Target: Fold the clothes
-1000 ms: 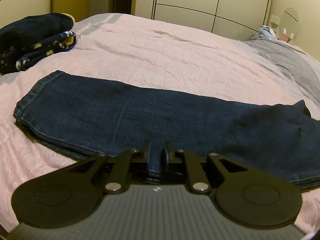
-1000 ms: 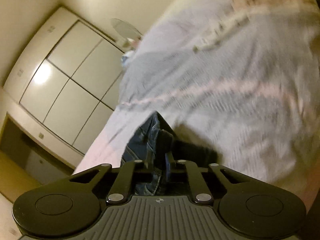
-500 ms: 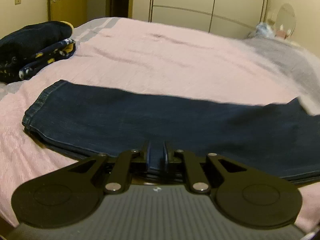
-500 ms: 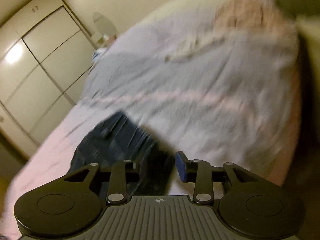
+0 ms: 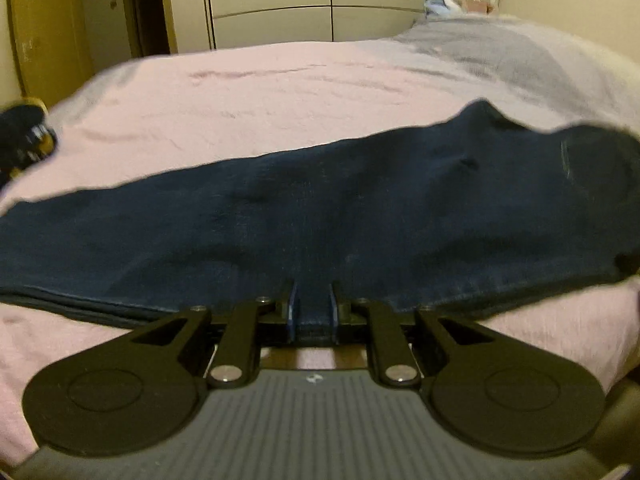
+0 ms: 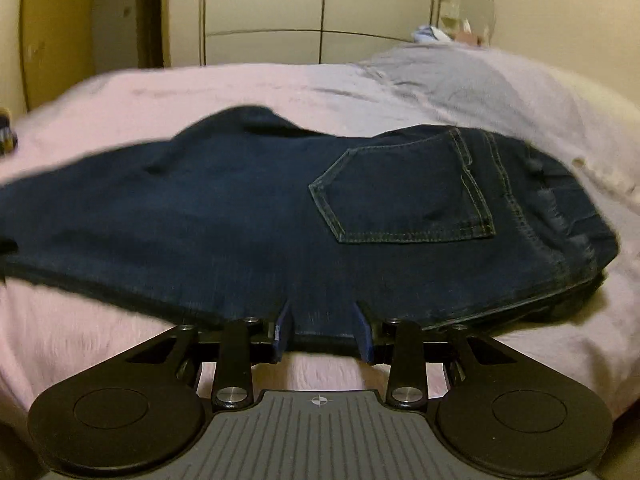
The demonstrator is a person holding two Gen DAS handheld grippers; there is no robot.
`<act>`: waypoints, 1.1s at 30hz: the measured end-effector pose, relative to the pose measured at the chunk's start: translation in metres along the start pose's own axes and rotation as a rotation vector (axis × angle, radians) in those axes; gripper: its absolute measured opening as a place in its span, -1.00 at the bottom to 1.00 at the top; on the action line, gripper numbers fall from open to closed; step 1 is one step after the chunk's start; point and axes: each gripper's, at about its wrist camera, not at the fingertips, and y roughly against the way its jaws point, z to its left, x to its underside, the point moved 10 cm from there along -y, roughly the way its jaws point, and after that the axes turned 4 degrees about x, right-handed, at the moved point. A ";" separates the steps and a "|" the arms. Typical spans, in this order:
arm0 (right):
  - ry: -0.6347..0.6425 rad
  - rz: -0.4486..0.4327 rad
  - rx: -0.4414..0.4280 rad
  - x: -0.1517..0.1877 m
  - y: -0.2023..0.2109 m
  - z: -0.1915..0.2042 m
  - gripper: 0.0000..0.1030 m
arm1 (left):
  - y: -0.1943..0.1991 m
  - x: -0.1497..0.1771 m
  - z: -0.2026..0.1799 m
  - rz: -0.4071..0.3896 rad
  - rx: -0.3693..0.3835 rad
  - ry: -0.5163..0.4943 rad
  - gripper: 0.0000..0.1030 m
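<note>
Denim jeans [image 5: 320, 216] lie across the pink bedspread [image 5: 280, 92] in our left view, where our left gripper [image 5: 313, 312] has its jaws clamped on the near edge. In our right view, our right gripper [image 6: 322, 334] holds its jaws apart around the jeans' [image 6: 240, 220] near hem, the back pocket [image 6: 404, 192] facing up.

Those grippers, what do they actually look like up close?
Both look alike. The left gripper and right gripper have black linkage arms with silver rivets, two round black discs, a ribbed grey base with a small crosshair mark, and blue pads inside the fingers. No cables or sleeves show.
</note>
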 end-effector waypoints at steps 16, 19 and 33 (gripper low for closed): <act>-0.006 0.068 -0.025 0.000 -0.005 0.045 -0.27 | 0.017 0.002 -0.036 0.023 0.011 0.067 -0.74; -0.098 0.057 -0.050 -0.009 0.015 0.035 -0.27 | 0.040 -0.003 -0.033 0.022 -0.013 0.092 -0.65; -0.137 0.051 -0.055 -0.006 0.076 0.043 -0.12 | 0.105 0.025 0.004 0.054 -0.137 0.169 -0.41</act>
